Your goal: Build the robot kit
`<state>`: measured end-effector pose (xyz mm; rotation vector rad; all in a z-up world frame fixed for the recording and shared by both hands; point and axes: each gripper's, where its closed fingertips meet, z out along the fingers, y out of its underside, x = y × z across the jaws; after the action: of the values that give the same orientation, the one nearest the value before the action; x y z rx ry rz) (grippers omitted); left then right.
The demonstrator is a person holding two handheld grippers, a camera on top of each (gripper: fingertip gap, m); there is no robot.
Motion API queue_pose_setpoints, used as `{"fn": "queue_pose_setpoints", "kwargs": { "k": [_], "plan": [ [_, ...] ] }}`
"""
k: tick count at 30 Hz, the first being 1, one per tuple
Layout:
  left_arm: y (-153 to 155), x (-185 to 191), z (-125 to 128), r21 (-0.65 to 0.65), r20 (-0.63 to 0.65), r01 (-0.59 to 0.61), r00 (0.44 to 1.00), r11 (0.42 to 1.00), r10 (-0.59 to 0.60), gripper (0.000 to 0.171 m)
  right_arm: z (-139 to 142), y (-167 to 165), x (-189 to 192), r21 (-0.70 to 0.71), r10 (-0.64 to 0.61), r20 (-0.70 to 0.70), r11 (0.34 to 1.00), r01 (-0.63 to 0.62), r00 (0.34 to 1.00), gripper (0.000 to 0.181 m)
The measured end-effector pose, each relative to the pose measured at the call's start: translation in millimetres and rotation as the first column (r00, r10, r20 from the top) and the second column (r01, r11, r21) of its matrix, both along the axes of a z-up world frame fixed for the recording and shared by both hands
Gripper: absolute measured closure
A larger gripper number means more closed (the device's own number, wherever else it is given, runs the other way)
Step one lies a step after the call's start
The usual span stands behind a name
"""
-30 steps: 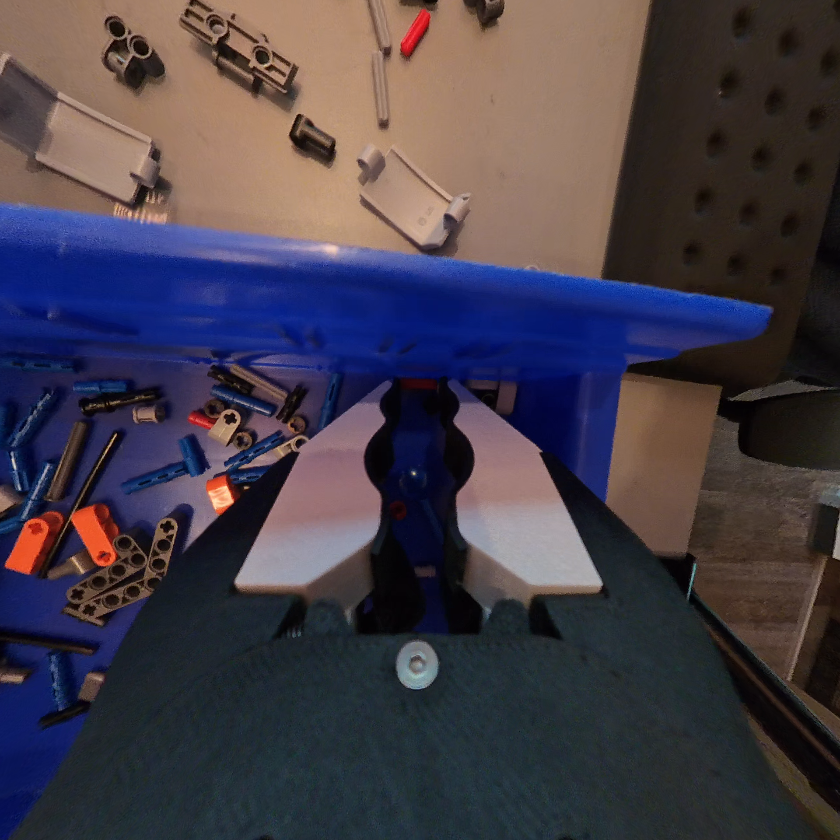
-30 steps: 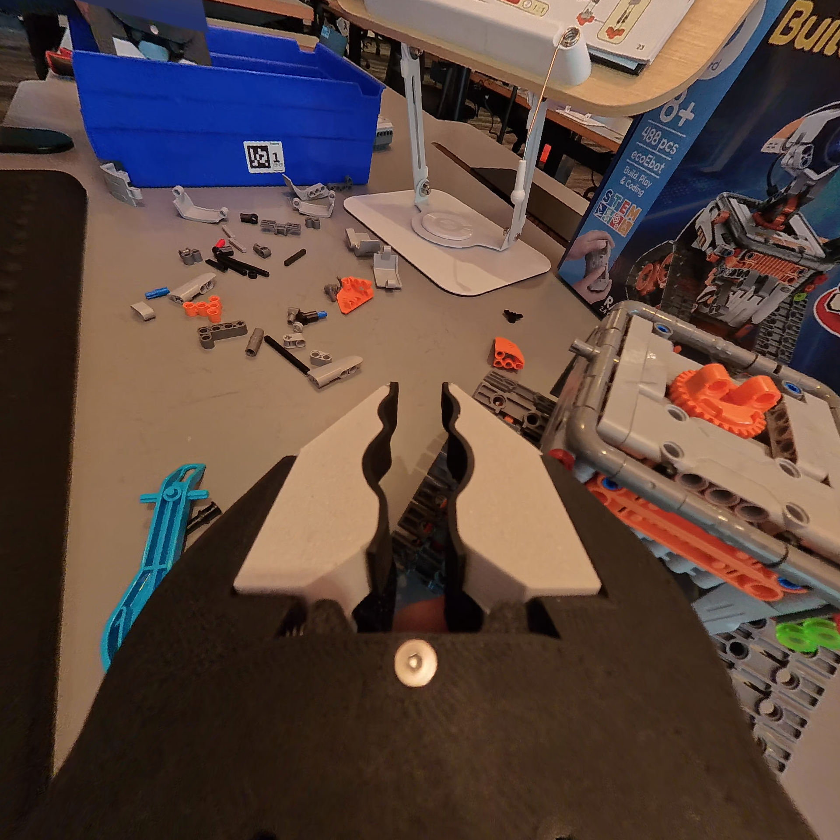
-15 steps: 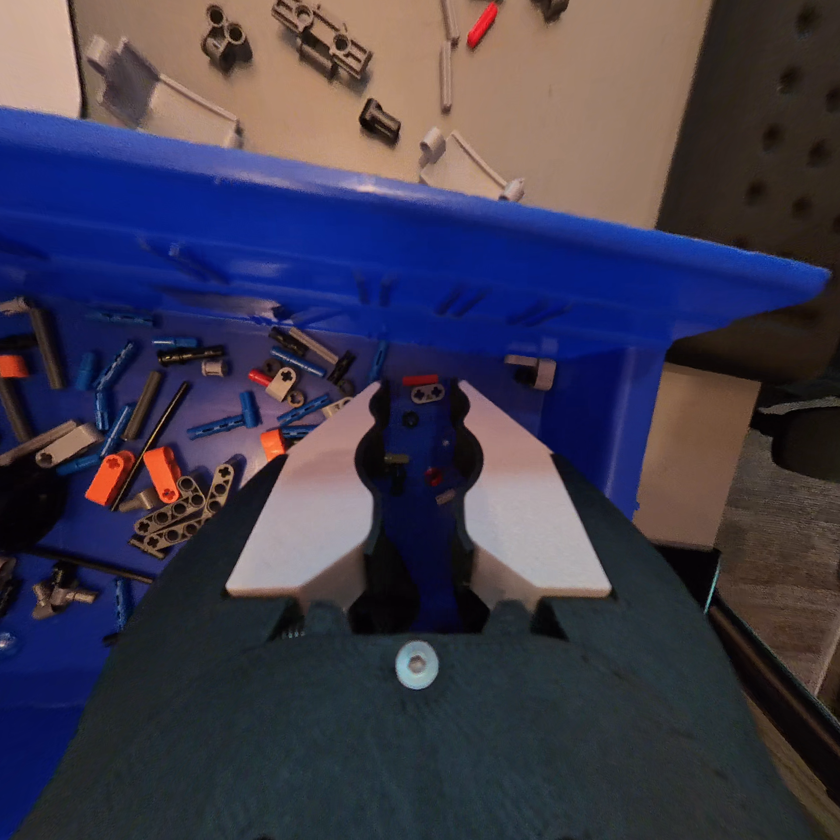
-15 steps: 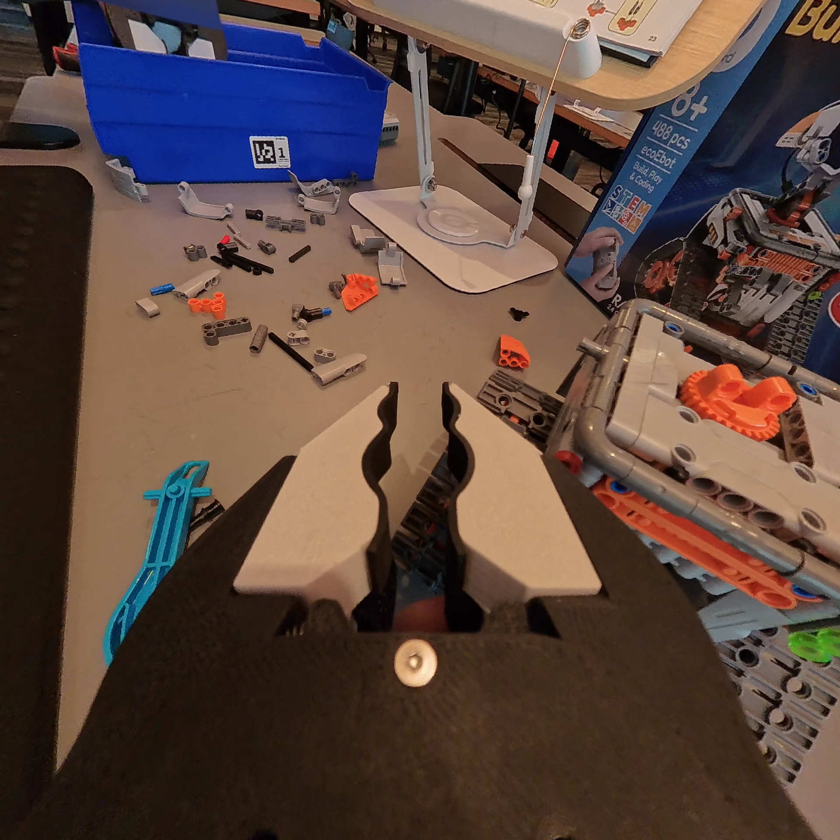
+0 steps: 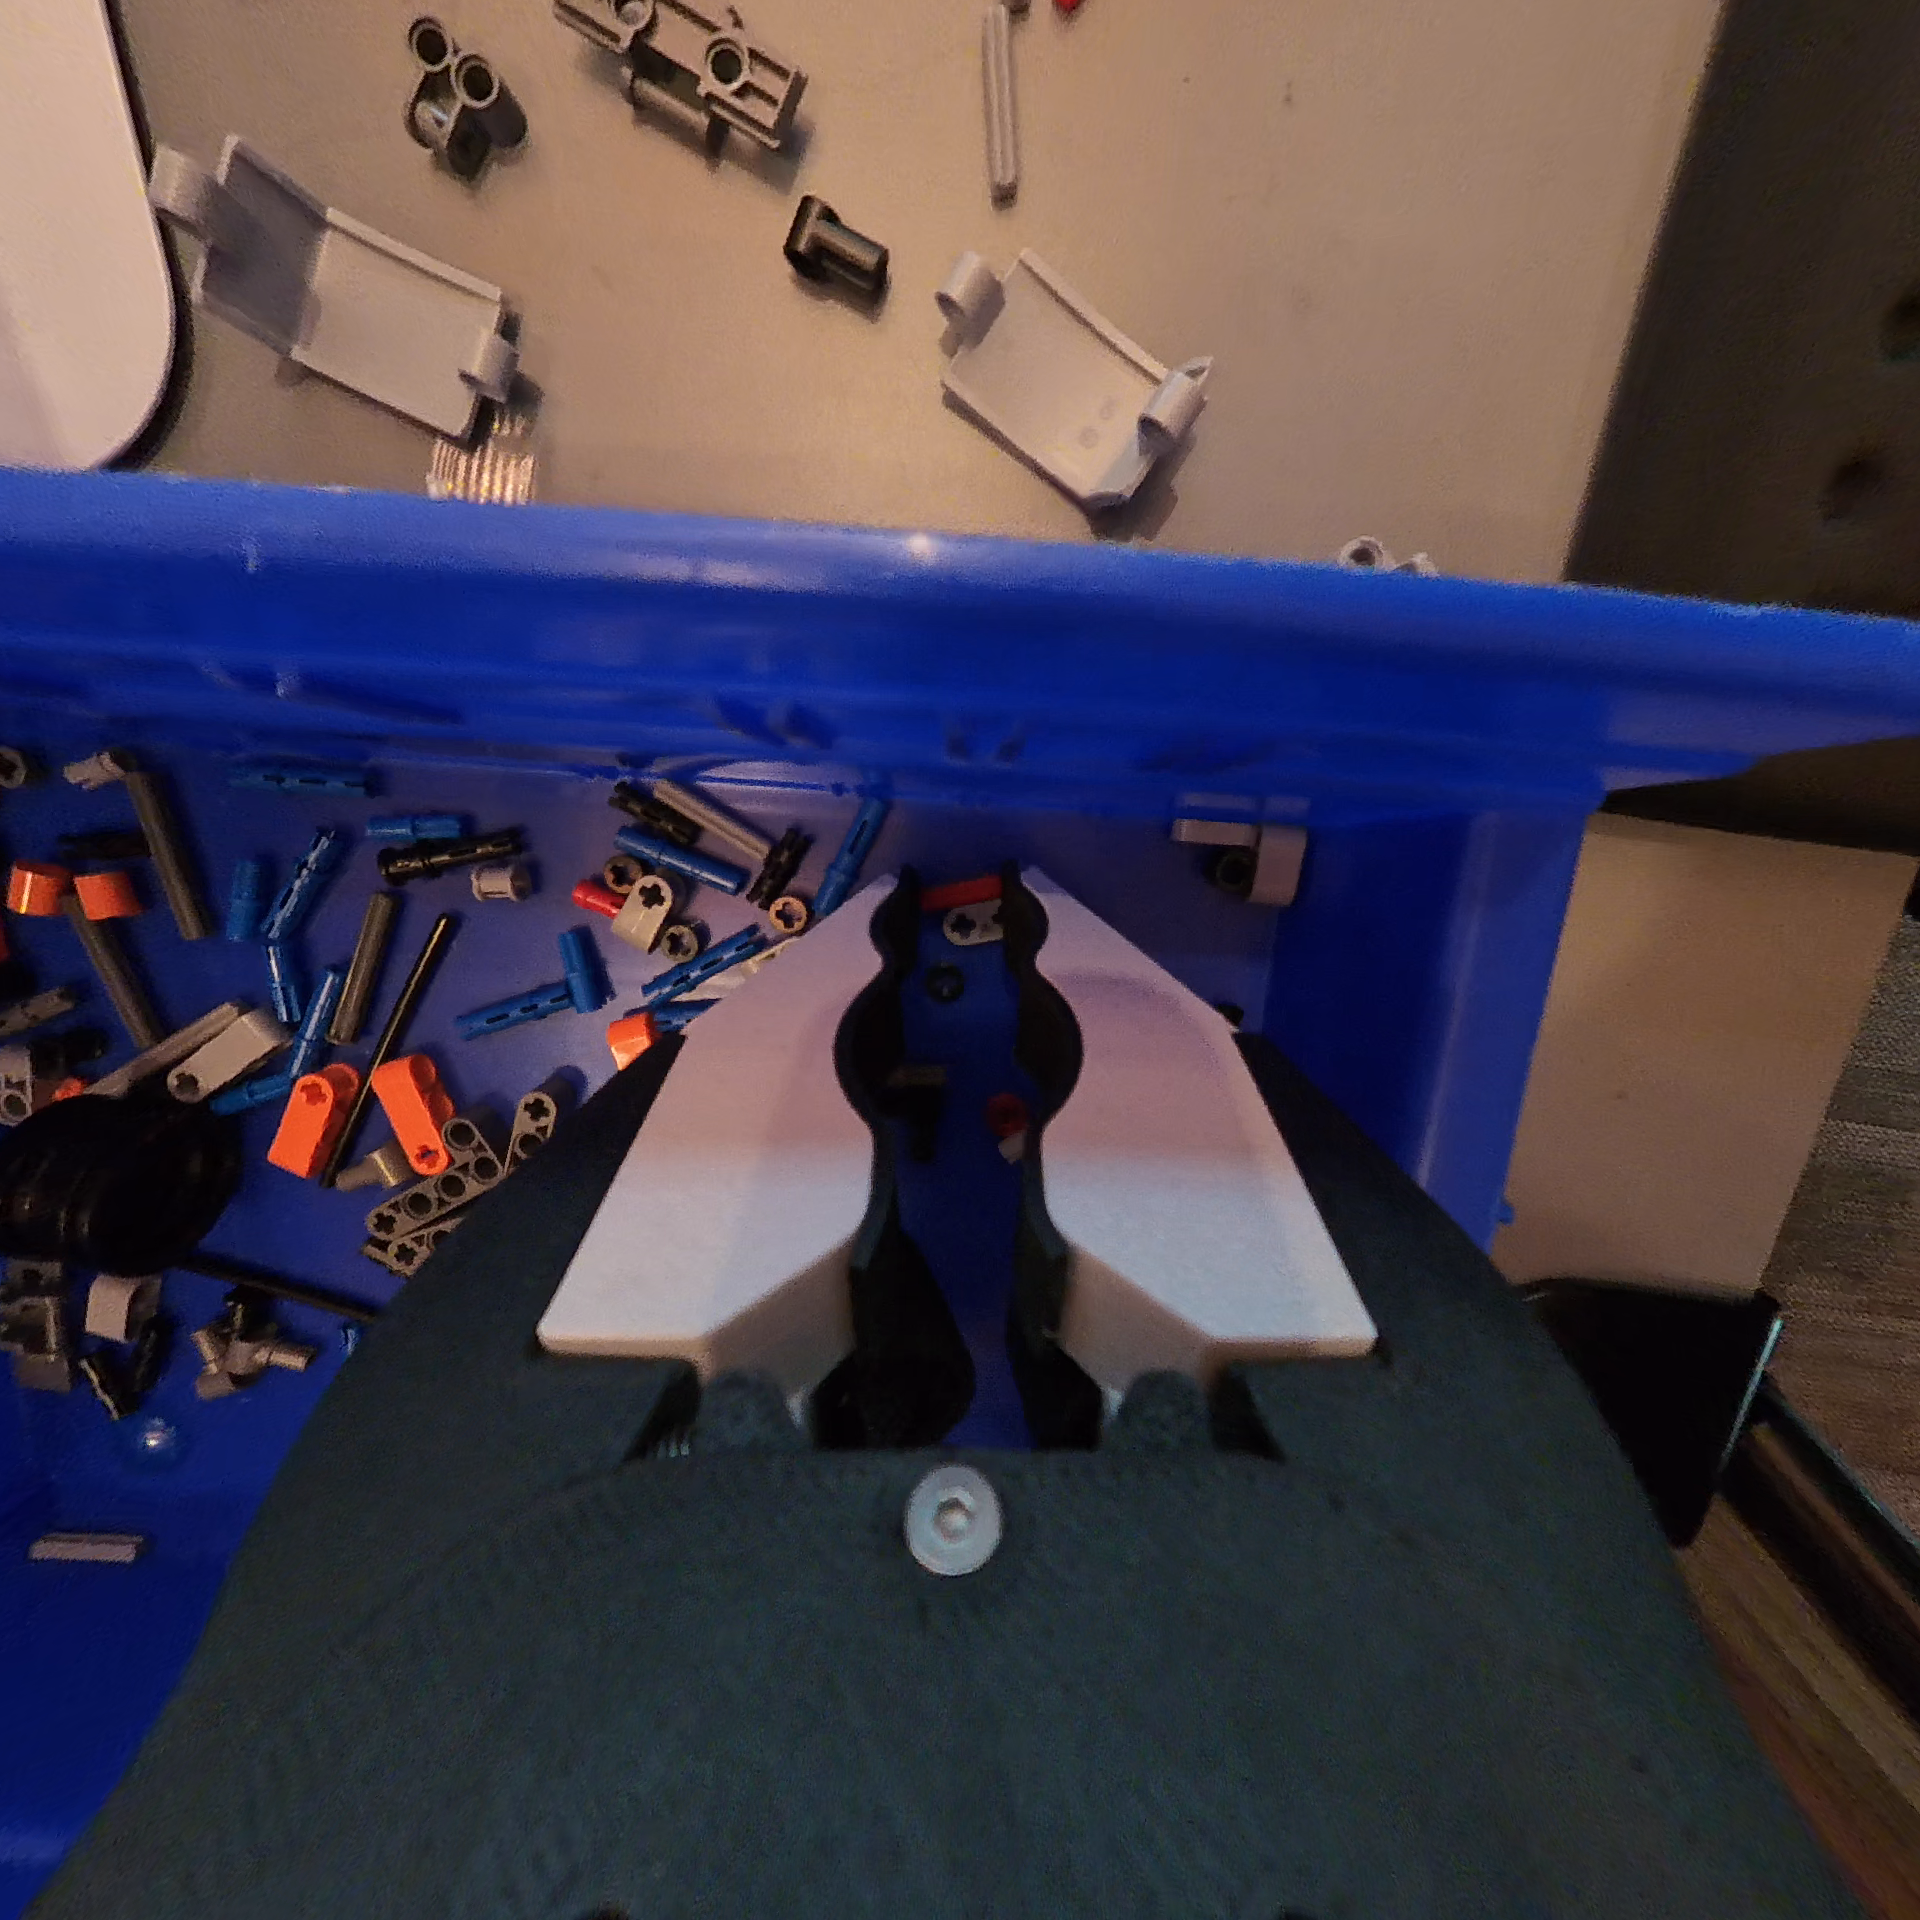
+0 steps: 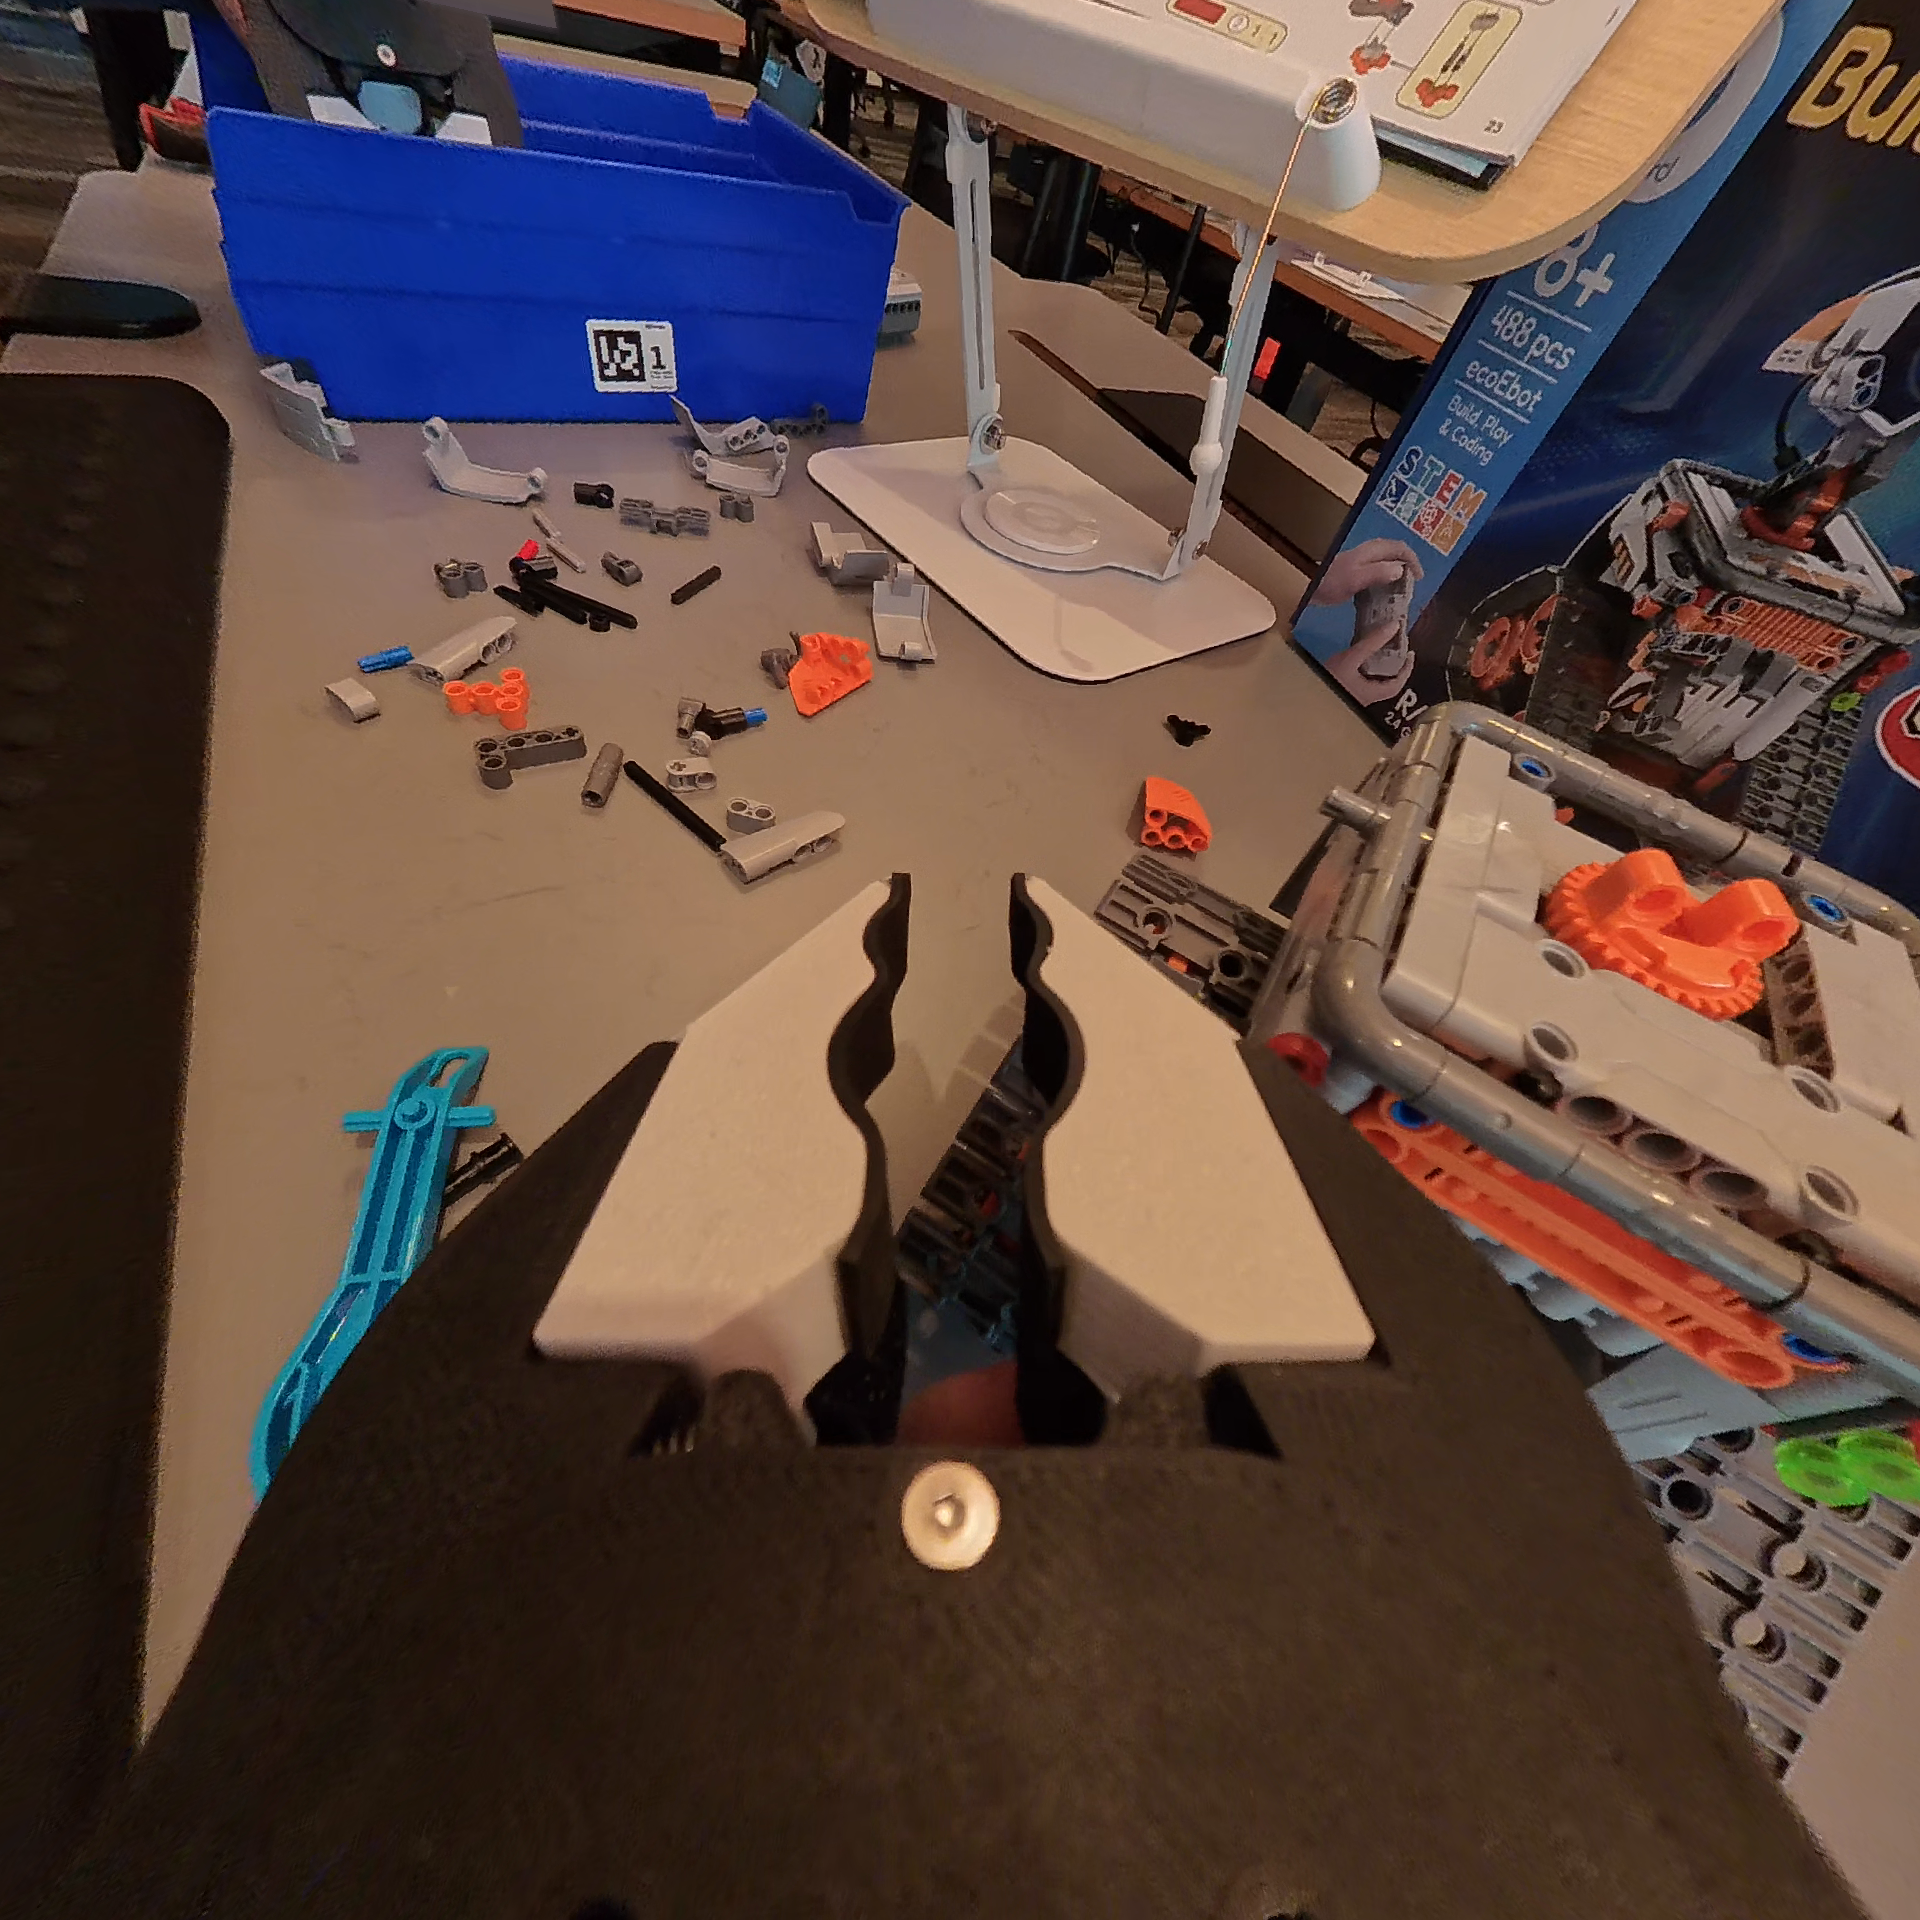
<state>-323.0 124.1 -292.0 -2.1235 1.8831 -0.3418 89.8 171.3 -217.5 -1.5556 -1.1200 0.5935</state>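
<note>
My left gripper (image 5: 961, 899) reaches down into the blue bin (image 5: 935, 665), near its right end. Its fingertips are closed on a small red piece (image 5: 963, 891), which spans the gap between the pads. A small grey piece with cross holes (image 5: 974, 923) lies on the bin floor just under the tips. My right gripper (image 6: 961, 894) hovers over the grey table with its fingers a little apart and nothing between the pads. A grey and orange brick model (image 6: 1558, 997) stands just to its right. The bin also shows far off in the right wrist view (image 6: 499, 281).
Several loose blue, black, grey and orange pins and beams lie in the bin's left part (image 5: 343, 1039). Grey panels (image 5: 1070, 379) lie on the table beyond the bin. Near the right gripper are a teal tool (image 6: 384, 1195), scattered small parts (image 6: 582, 727), a white stand base (image 6: 1039, 561), a product box (image 6: 1662, 468) and a black mat (image 6: 94, 831). Spacing between my two grippers at the tips: around 45 centimeters.
The left jaws opened around the red piece half a second ago and have closed on it again. The left gripper shifted slightly over the bin. The right gripper drifted a little, jaws unchanged.
</note>
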Motion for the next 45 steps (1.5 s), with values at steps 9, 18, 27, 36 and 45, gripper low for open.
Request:
{"fn": "queue_pose_setpoints", "kwargs": {
  "k": [9, 18, 27, 36, 45],
  "plan": [
    [11.8, -5.2, 37.2, 0.077, 0.056, -0.035, 0.998, 0.996, 0.031, 0.157, 2.6, -4.1, -3.3, 0.009, 0.024, -0.003, 1.000, -0.024, 1.000, 0.164],
    [25.5, 43.8, 132.0, 0.298, 0.095, 0.052, 0.992, 0.953, -0.084, 0.158, 5.6, -9.3, -8.4, 0.030, 0.048, 0.003, 0.998, -0.048, 0.999, 0.164],
    [-2.7, 156.3, 58.7, 0.142, -0.053, 0.356, 0.935, 0.924, -0.352, 0.158, 9.9, -15.6, -8.1, 0.065, 0.062, 0.017, 0.996, -0.063, 0.998, 0.164],
    [-1.3, 172.0, 13.1, 0.066, -0.083, 0.352, 0.934, 0.934, -0.346, 0.145, 12.6, -22.4, -8.5, 0.077, 0.090, 0.018, 0.993, -0.091, 0.996, 0.164],
    [18.9, 120.6, 110.8, 0.226, 0.071, 0.176, 0.978, 0.958, -0.197, 0.151, 17.4, -23.5, -6.7, 0.089, 0.089, 0.003, 0.992, -0.089, 0.996, 0.164]
  ]
}}
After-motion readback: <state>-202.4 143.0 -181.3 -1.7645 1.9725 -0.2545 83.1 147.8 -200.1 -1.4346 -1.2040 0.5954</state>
